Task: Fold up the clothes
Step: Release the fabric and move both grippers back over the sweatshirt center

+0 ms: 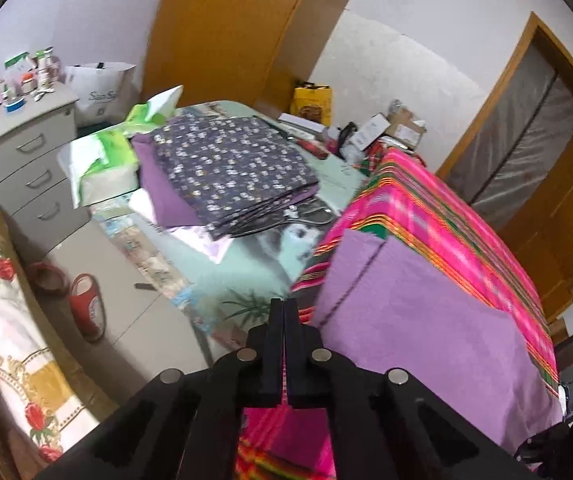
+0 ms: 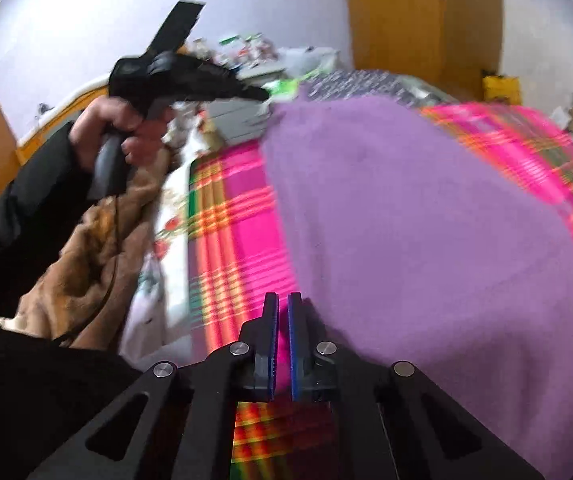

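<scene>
purple garment [image 2: 426,220] lies spread on a pink plaid cloth [image 2: 230,216] that covers the bed, filling most of the right wrist view; in the left wrist view its near left corner sits just right of the left hand-held gripper [image 1: 283,308].

left hand-held gripper: jaws clenched flat together, a thin pink strip showing in the seam between them, so it looks pinched on fabric at the edge. whether that is the garment's hem or the plaid cloth under it cannot be told.

right hand-held gripper [image 2: 283,300]: jaws nearly closed, pink-purple fabric bunched between the blue pads [image 2: 295,344]; read as a grip on the garment's near edge.

the person's left hand [image 2: 122,132], in a dark sleeve, holds the other tool's handle at the far left of the right wrist view.

judgement on the step: both near corners look taken, ready to carry forward for a fold.
- check that each pinch holds the garment only; plaid cloth caught in either would drag the cover.
- lift both corners together and level, keeping the edge taut between them.
- lay the near edge onto the far edge squarely, then let go.

a finished stack of folded clothes [image 1: 230,168] sits farther up the bed, well apart.
</scene>
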A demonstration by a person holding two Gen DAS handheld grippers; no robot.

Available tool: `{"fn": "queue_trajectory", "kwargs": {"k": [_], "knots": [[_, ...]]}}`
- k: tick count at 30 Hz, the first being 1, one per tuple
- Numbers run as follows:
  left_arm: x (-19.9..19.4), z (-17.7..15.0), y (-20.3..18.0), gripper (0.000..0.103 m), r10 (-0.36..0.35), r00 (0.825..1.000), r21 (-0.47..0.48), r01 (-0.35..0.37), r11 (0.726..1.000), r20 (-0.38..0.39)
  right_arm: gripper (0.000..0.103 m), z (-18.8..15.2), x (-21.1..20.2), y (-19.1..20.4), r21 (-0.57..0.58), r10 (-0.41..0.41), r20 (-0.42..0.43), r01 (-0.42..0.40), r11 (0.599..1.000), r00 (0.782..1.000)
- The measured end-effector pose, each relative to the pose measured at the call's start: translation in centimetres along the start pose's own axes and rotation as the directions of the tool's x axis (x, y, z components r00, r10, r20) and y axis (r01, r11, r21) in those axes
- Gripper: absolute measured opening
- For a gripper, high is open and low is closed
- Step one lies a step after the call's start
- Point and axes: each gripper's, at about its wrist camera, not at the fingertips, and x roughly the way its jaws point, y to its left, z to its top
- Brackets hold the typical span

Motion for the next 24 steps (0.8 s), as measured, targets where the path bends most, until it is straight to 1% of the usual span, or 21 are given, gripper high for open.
{"fn": "queue_trajectory", "kwargs": {"k": [2,3,5,6,8,9,10,11,12,13,14,15,16,17,18,19,20,21,22,23,24], "knots": [[-0.8,-0.2,-0.9,0.0,-0.029,0.999,0.025,0.028,0.999,0.014,0.007,-0.1,-0.6,-0.1,0.015,-0.006,0.017,0.006,1.0,1.0],[-1.2,-0.3,-1.5,0.0,-0.045,0.999,0.042,0.044,0.998,0.019,0.008,-0.2,-1.5,-0.4,0.03,-0.011,0.042,0.01,1.0,0.999],[-1.5,-0.6,-3.3,0.0,-0.086,0.996,0.087,0.084,0.993,0.017,0.014,-0.9,-4.5,-2.0,0.095,-0.042,0.122,0.031,0.995,0.992],[-1.5,-0.9,-4.4,0.0,-0.111,0.994,0.115,0.109,0.987,0.007,0.019,-1.4,-6.0,-3.0,0.137,-0.07,0.153,0.049,0.989,0.986],[-1.1,-1.3,-6.5,0.0,-0.152,0.988,0.155,0.153,0.976,-0.015,0.023,-3.4,-9.5,-6.2,0.256,-0.178,0.199,0.124,0.959,0.964],[-0.8,-1.7,-7.6,0.0,-0.178,0.984,0.175,0.181,0.968,-0.035,0.027,-4.7,-11.0,-7.7,0.315,-0.239,0.201,0.168,0.934,0.95],[-0.4,-2.1,-8.8,0.0,-0.2,0.978,0.193,0.208,0.959,-0.057,0.029,-6.3,-12.5,-9.5,0.388,-0.312,0.186,0.222,0.894,0.932],[0.0,-2.5,-9.9,0.0,-0.223,0.972,0.212,0.235,0.949,-0.079,0.029,-8.2,-13.7,-11.2,0.461,-0.375,0.151,0.27,0.845,0.915],[0.3,-2.9,-10.9,0.0,-0.24,0.966,0.228,0.257,0.939,-0.1,0.031,-10.0,-14.5,-12.4,0.505,-0.409,0.121,0.298,0.81,0.905],[0.6,-3.4,-12.1,0.0,-0.255,0.959,0.247,0.279,0.928,-0.123,0.031,-11.3,-14.9,-13.1,0.523,-0.431,0.096,0.323,0.789,0.897],[0.9,-3.9,-13.2,0.0,-0.269,0.952,0.267,0.3,0.916,-0.146,0.031,-12.6,-15.0,-13.6,0.532,-0.463,0.056,0.366,0.764,0.884],[1.2,-4.5,-14.3,0.0,-0.28,0.945,0.285,0.318,0.904,-0.167,0.03,-13.9,-15.1,-14.3,0.542,-0.507,-0.005,0.429,0.723,0.862],[1.4,-5.1,-15.3,0.0,-0.29,0.938,0.302,0.336,0.892,-0.189,0.026,-15.2,-15.5,-15.1,0.571,-0.538,-0.041,0.461,0.679,0.842],[1.6,-5.7,-16.4,0.0,-0.299,0.931,0.319,0.354,0.879,-0.21,0.026,-16.4,-16.5,-15.6,0.617,-0.545,-0.022,0.44,0.652,0.838],[1.7,-6.2,-17.3,0.0,-0.305,0.924,0.334,0.369,0.867,-0.228,0.026,-17.3,-17.4,-16.0,0.653,-0.57,-0.025,0.445,0.613,0.821],[1.8,-6.7,-18.1,0.0,-0.31,0.919,0.347,0.381,0.857,-0.243,0.027,-18.1,-18.2,-16.3,0.682,-0.603,-0.046,0.466,0.564,0.797],[1.8,-7.2,-18.9,0.0,-0.314,0.914,0.362,0.393,0.845,-0.257,0.03,-18.7,-18.7,-16.4,0.697,-0.625,-0.059,0.48,0.533,0.779],[1.9,-7.7,-19.7,0.0,-0.319,0.908,0.378,0.405,0.832,-0.272,0.031,-18.9,-19.1,-16.2,0.703,-0.625,-0.043,0.468,0.535,0.779],[1.8,-8.1,-20.3,0.0,-0.319,0.905,0.391,0.412,0.823,-0.281,0.031,-19.0,-19.4,-15.9,0.708,-0.619,-0.017,0.446,0.548,0.786],[1.9,-8.5,-20.6,0.0,-0.317,0.904,0.396,0.413,0.82,-0.286,0.031,-19.2,-19.7,-15.6,0.711,-0.611,0.01,0.424,0.56,0.791],[2.0,-8.8,-20.9,0.0,-0.314,0.903,0.398,0.413,0.819,-0.292,0.031,-19.0,-19.8,-14.9,0.698,-0.606,0.038,0.413,0.585,0.794]]}}
